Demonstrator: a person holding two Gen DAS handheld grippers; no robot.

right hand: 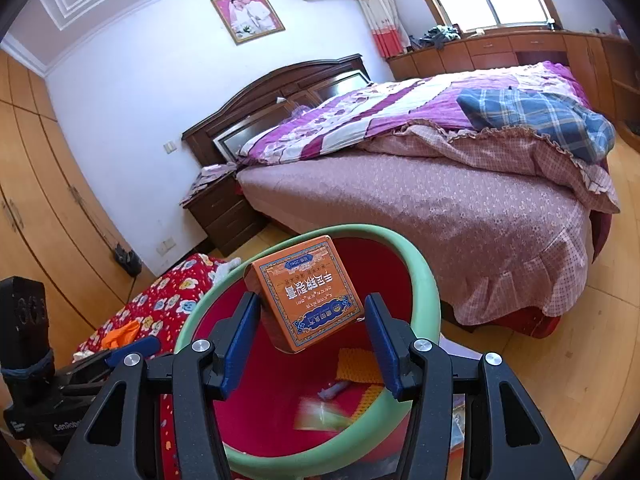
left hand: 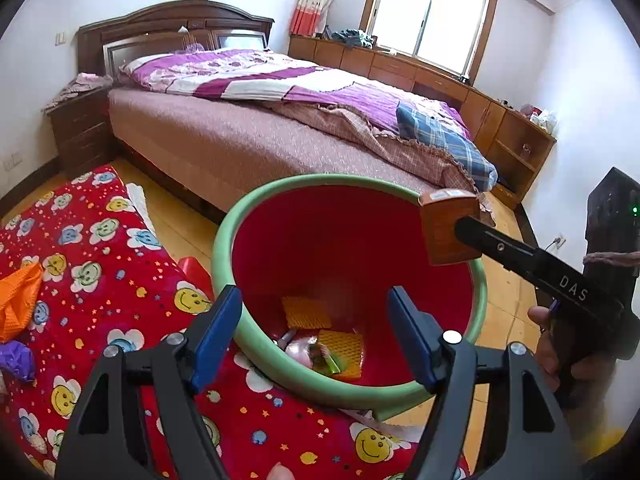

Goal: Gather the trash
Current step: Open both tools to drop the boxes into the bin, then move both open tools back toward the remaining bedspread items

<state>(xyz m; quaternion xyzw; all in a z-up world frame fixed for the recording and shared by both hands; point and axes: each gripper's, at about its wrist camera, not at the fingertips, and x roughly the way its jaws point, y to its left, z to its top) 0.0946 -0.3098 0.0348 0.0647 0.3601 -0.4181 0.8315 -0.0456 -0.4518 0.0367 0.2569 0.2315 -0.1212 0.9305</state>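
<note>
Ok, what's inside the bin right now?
In the bin: two orange waffle pads, a green wrapper and a pale, pinkish item I can't identify. The near rim hides the rest of the floor.

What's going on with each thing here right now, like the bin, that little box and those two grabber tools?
Trash bin: tilted towards the cameras, mouth open, scraps lying inside.
Orange box: over the bin's mouth, between the right tongs' spread fingers; contact unclear.
Left tongs: open, holding nothing, at the bin's near rim.
Orange bag: crumpled on the red blanket.
Bed: quilt rumpled, plaid cloth on it.
</note>
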